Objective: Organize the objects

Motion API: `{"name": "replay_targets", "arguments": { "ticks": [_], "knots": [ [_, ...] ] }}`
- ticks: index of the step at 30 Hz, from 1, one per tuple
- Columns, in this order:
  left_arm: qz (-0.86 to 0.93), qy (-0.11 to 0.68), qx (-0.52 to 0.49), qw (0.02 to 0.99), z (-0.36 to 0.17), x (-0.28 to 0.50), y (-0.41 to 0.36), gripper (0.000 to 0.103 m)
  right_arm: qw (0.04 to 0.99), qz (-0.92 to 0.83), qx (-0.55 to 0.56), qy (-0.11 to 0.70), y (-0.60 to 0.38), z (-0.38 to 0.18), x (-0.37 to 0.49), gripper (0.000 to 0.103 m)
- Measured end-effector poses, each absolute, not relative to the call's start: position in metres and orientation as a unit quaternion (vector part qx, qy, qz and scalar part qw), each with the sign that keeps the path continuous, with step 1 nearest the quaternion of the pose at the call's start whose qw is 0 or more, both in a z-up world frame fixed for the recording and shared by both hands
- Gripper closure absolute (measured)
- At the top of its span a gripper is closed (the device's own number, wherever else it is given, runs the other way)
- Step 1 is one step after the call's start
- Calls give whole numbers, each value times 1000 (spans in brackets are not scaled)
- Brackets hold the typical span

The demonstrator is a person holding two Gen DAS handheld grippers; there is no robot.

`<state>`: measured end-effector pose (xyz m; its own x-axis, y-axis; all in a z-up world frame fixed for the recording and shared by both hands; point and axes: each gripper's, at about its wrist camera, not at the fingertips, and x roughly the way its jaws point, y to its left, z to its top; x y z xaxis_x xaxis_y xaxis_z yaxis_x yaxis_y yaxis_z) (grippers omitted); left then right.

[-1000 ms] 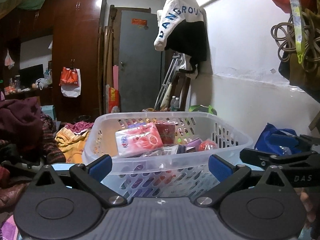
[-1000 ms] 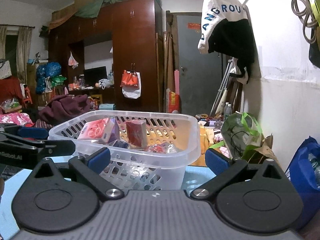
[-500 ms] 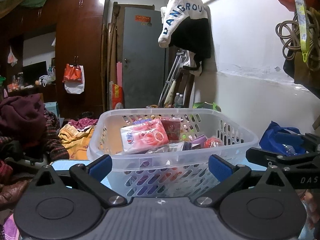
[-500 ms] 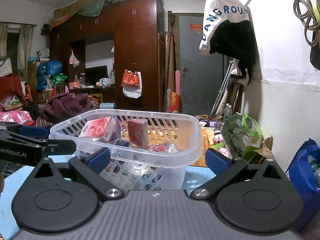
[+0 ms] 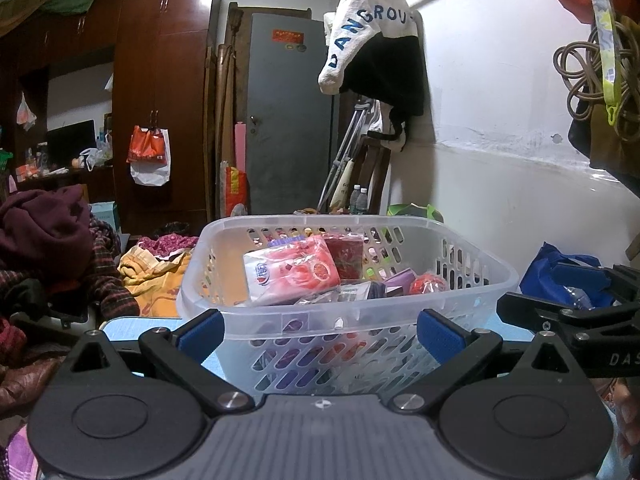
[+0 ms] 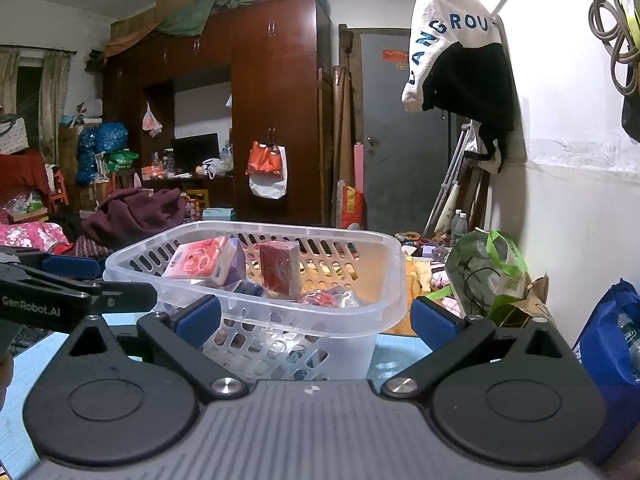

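A clear perforated plastic basket (image 5: 472, 264) stands on a light blue table surface; it also shows in the right wrist view (image 6: 384, 280). Inside lie a pink tissue pack (image 5: 292, 272), a dark red box (image 5: 345, 256), purple packs (image 5: 400, 280) and a red wrapped item (image 5: 428, 285). My left gripper (image 5: 319, 330) is open and empty, low in front of the basket's near wall. My right gripper (image 6: 316, 318) is open and empty, in front of the basket from its right side. Each gripper shows at the other view's edge.
A white wall runs along the right with a hanging jacket (image 5: 376, 48) and coiled cord (image 5: 592, 76). A blue bag (image 6: 608, 344) and a green bag (image 6: 484, 276) sit on the right. Clothes (image 5: 44, 236) pile on the left. A wardrobe (image 6: 276, 112) and grey door (image 5: 288, 120) stand behind.
Both wrist views have risen and shifted slightly, so the basket sits a little lower and more centred. Both grippers stay open and empty.
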<state>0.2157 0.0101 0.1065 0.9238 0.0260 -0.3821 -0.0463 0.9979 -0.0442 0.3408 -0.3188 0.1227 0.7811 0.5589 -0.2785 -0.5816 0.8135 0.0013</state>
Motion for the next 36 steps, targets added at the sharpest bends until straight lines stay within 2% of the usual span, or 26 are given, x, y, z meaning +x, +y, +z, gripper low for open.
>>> {"name": "replay_targets", "arguments": {
  "ticks": [36],
  "knots": [
    [18, 206, -34, 978, 101, 219, 10, 0, 941, 308, -44, 136, -317, 120, 338, 0]
  ]
}}
